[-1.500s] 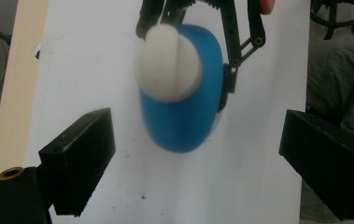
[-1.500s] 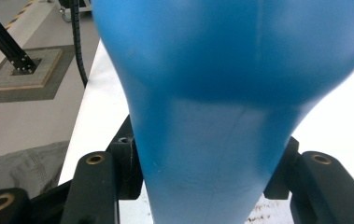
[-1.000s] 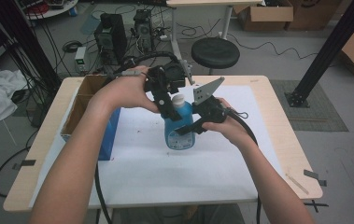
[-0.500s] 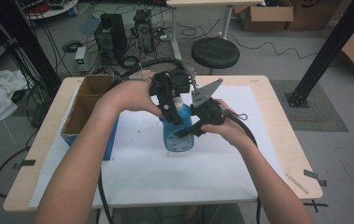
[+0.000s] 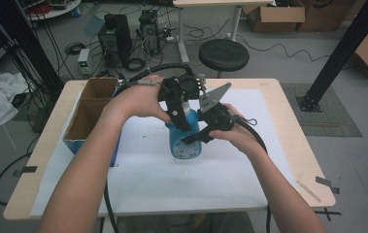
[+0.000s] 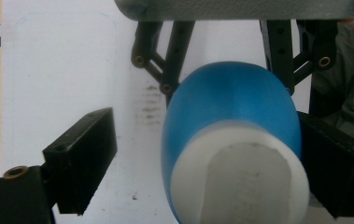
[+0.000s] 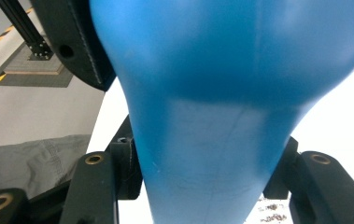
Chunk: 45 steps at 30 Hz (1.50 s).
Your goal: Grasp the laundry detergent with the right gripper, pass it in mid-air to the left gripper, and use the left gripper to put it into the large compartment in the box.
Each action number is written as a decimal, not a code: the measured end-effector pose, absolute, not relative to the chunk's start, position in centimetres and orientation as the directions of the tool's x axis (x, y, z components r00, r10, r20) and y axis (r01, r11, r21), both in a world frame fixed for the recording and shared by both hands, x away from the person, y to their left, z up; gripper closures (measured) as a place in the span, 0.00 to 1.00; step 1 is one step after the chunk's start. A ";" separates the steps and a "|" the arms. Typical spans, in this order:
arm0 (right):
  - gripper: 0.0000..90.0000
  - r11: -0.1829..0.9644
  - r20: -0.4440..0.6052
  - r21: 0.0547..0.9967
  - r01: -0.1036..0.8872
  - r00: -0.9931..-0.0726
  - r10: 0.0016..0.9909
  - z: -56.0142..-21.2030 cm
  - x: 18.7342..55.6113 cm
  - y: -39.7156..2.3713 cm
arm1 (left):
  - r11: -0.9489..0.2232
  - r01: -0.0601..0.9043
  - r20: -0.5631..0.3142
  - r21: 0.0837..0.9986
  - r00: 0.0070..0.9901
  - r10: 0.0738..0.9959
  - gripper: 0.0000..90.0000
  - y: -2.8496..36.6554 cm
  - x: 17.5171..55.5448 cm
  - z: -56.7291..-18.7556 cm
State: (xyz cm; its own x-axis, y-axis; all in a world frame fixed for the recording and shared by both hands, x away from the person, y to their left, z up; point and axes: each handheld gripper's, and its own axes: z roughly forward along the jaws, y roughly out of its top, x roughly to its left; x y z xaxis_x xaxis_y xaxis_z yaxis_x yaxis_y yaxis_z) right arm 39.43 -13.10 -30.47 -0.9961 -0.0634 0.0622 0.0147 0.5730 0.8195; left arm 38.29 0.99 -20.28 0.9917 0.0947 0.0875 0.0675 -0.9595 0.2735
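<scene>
Two grippers work one blue bottle (image 5: 185, 141), upright at desk (image 5: 288, 141) centre.
Right gripper (image 5: 202, 137) jaws clamp its body from 3 o'clock; left gripper (image 5: 181, 114) jaws, just closing, straddle the white cap (image 6: 240, 177), one side clear: cap grip pending.

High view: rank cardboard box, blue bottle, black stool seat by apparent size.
1. cardboard box
2. black stool seat, though it sits farther from the camera
3. blue bottle, partly hidden by both claws

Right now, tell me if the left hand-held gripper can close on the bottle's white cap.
Probably yes. The left hand-held gripper already straddles the white cap of the blue bottle, its jaws have just been closing, and nothing sits between them and it. The right hand-held gripper steadies the body.
</scene>
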 end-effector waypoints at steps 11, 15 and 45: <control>0.50 0.574 0.062 0.819 0.016 -0.996 -0.061 -30.6 39.4 -13.1 | -0.961 0.070 0.094 0.269 0.991 0.099 0.18 1.2 38.3 -20.3; 0.50 0.576 0.063 0.817 0.015 -0.996 -0.064 -30.6 39.4 -13.1 | -0.962 0.070 0.088 0.265 0.992 0.096 0.19 1.1 38.2 -20.4; 0.50 0.578 0.078 0.816 0.029 -0.995 -0.060 -31.1 39.5 -13.3 | -0.979 0.038 0.063 0.200 0.997 0.052 0.39 0.2 37.8 -20.9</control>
